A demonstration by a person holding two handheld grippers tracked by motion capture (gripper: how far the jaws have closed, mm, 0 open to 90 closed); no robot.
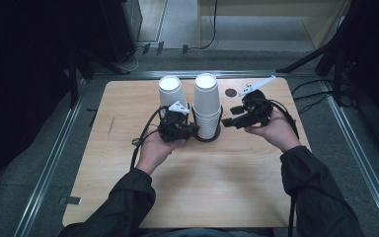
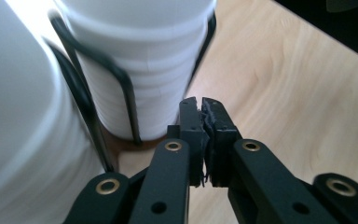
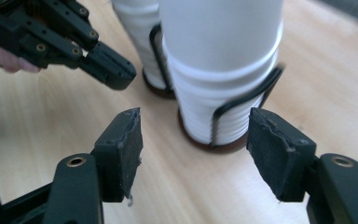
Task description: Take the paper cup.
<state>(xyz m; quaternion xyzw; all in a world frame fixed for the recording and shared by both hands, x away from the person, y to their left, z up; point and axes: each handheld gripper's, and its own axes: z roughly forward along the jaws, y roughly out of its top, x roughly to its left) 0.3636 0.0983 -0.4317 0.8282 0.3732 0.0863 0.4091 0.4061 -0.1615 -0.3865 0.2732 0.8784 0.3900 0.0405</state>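
Two stacks of white paper cups stood upside down in black wire holders near the middle of the bench's far edge: the taller stack and, just beside it on the left, the shorter stack. The left claw was closed with its pads pressed together and nothing between them, its tip just short of the taller stack's holder. The right claw stood partly open and empty, its jaws apart on either side of the holder's round base without touching it.
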